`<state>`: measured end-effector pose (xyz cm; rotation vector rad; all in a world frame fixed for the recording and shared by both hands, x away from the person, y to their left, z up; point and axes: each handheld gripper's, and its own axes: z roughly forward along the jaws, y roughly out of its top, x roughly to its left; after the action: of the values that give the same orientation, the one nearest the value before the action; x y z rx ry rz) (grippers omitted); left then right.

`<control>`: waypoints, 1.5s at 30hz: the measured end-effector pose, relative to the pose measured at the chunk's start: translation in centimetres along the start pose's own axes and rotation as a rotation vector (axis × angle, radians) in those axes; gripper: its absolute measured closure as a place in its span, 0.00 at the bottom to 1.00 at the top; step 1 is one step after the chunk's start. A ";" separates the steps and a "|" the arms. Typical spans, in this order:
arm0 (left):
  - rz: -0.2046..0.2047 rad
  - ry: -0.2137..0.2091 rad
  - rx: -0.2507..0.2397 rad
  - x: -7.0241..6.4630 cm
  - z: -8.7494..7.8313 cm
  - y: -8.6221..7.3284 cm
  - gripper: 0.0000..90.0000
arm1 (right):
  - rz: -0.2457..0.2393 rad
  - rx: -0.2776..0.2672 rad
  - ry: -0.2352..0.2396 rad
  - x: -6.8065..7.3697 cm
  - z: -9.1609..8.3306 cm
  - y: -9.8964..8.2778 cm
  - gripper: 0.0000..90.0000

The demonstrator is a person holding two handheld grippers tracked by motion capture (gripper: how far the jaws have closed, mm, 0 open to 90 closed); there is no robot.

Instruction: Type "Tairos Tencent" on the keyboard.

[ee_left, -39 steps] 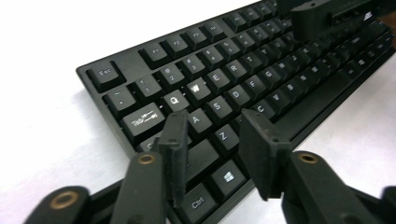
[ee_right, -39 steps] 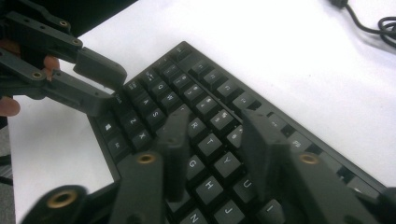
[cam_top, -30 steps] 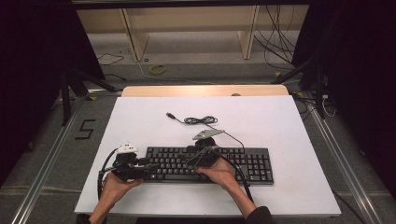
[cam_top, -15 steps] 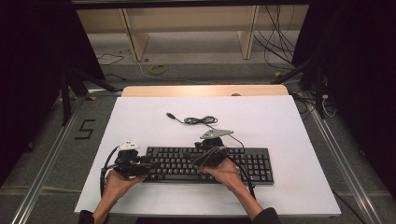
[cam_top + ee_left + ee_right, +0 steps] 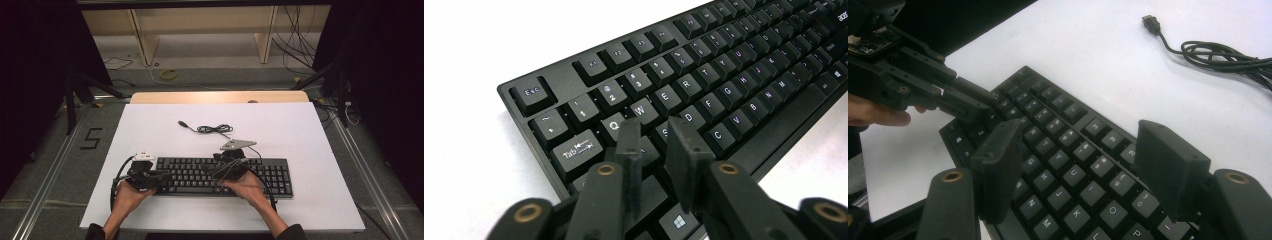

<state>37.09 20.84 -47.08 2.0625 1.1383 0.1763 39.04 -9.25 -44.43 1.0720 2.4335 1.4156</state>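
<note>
On the white table (image 5: 310,130), both released grippers, left (image 5: 656,135) narrowing, right (image 5: 1088,165) wide, hover over the keyboard (image 5: 220,175).

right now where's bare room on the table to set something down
Bare white table lies left of the coiled cable, and right of it up to the far edge. The near strip is crowded: keyboard, left hand-held gripper, right hand-held gripper.

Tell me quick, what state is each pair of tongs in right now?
Left tongs: have just been closing, narrow gap left, nothing between them, over the keyboard near the A key.
Right tongs: open wide, empty, above the keys.
</note>
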 end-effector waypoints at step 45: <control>0.030 0.001 -0.032 -0.6 -0.1 0.6 0.84 | -0.009 0.010 0.007 0.1 0.0 -0.4 0.42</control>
<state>37.17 20.24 -46.48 2.0520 1.0985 0.2086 38.76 -9.31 -44.73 1.0590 2.4494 1.4086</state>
